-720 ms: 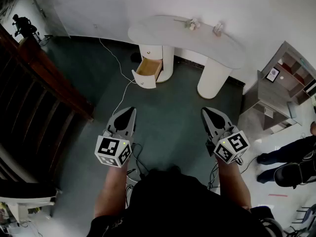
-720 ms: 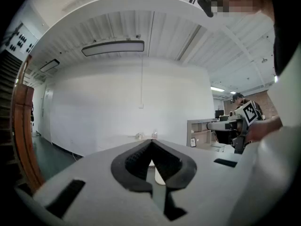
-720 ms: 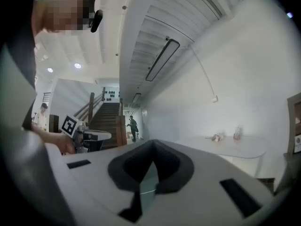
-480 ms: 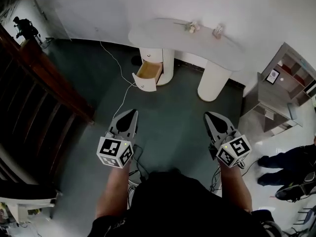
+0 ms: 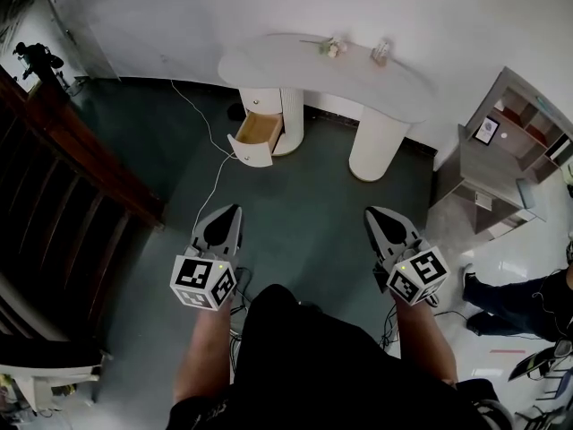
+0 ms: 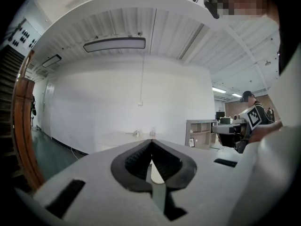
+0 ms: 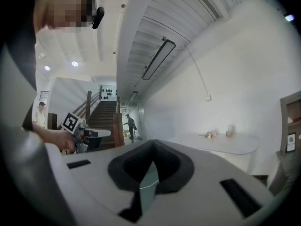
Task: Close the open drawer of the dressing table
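The left gripper [image 5: 231, 211] and right gripper [image 5: 372, 213], fingers closed and empty, are hovering far from the open drawer [image 5: 254, 136], which needs a square push.

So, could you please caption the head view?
Left gripper and right gripper, both shut, face the open drawer of the dressing table.

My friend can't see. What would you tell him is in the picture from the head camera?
Seen from above, a person holds the left gripper and right gripper, both shut, over a green floor. Ahead, a white dressing table stands by the wall, its drawer open.
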Demonstrator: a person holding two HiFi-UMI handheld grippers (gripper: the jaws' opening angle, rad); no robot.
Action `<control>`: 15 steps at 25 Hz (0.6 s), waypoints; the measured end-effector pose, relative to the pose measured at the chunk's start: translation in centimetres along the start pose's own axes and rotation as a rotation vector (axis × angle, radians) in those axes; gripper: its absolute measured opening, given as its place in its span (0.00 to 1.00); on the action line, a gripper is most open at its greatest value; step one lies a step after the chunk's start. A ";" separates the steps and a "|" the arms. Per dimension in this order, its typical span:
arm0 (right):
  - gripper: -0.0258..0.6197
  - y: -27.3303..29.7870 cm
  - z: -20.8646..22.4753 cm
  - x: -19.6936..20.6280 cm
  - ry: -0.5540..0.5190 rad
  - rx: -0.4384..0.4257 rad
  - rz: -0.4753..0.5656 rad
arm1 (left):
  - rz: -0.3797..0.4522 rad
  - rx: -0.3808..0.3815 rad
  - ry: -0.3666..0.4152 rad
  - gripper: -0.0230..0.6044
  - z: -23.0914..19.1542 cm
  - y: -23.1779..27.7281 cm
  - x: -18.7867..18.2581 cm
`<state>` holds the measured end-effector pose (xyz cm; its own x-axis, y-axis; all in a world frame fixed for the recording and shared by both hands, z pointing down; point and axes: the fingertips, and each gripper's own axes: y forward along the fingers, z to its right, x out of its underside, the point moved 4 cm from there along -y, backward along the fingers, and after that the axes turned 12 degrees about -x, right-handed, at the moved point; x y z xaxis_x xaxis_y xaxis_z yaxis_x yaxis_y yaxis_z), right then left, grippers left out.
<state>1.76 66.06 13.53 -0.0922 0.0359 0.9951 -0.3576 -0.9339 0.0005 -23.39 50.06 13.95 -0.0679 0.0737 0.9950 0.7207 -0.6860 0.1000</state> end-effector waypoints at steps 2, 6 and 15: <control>0.05 0.2 -0.2 0.4 0.014 -0.014 -0.006 | -0.011 0.000 -0.002 0.05 -0.1 0.3 0.3; 0.05 1.7 0.8 0.9 0.063 -0.025 0.008 | -0.031 0.005 -0.019 0.05 -1.2 1.9 1.2; 0.05 11.5 8.6 1.9 0.124 -0.014 -0.025 | -0.080 -0.008 -0.079 0.05 -7.8 12.2 3.8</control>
<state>5.48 52.28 16.29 -0.1968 0.1035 0.9750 -0.3741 -0.9271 0.0229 -20.26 36.37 19.02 -0.0705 0.1851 0.9802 0.7095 -0.6814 0.1797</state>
